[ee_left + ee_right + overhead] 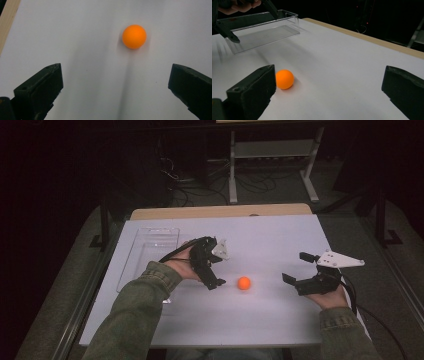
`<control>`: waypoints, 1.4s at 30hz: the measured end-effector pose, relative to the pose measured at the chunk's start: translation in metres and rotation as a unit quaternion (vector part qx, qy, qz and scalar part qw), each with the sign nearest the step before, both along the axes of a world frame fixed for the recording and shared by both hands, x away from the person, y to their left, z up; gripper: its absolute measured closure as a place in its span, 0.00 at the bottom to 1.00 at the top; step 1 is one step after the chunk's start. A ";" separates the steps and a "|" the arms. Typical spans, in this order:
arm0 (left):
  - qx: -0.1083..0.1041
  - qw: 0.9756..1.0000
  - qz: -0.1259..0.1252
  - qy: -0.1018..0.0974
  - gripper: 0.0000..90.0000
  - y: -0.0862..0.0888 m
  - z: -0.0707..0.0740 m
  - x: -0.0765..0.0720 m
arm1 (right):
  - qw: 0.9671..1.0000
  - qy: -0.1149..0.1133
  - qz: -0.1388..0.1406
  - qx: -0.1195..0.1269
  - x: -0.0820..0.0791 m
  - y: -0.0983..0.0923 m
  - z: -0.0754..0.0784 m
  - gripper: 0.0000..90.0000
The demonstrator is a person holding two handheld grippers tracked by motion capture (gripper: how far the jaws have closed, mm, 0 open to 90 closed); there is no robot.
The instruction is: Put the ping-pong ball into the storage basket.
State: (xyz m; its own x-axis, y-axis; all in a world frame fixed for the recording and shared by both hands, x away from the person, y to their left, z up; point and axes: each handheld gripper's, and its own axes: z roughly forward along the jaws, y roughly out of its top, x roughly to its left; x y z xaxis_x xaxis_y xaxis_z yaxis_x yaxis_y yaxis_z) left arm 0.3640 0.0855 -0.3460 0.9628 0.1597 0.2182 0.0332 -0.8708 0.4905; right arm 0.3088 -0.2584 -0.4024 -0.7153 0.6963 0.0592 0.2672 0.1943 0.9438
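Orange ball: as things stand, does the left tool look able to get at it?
Probably yes. The left tool is open and near the orange ball, which lies alone on the white table. In the left gripper view the ball sits ahead of the spread jaws, somewhat off-centre, with nothing between.

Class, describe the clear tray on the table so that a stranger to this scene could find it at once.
Start at the white table and go to its far left part. There, behind the left hand-held gripper, lies a long, shallow, see-through tray with nothing in it. Unlike the small orange ball, it is colourless and box-shaped.
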 end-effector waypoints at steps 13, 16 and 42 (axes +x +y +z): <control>0.007 1.000 -0.007 0.009 0.00 -0.011 -0.010 0.001 | 1.000 0.001 0.000 0.001 -0.001 0.000 0.000 0.00; 0.010 1.000 -0.011 0.009 0.00 -0.014 -0.012 0.002 | 1.000 0.001 0.000 0.001 -0.001 0.000 0.000 0.00; 0.024 0.999 -0.027 0.025 0.00 -0.036 -0.034 0.007 | 1.000 0.004 0.003 -0.001 -0.001 0.000 -0.002 0.00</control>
State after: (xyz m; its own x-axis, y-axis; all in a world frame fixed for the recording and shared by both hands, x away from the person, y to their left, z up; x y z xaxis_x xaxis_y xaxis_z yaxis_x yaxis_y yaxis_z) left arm 0.3707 0.0490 -0.3804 0.9796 0.0970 0.1761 0.0083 -0.8947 0.4466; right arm 0.3083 -0.2579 -0.4041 -0.7187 0.6924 0.0639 0.2737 0.1972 0.9414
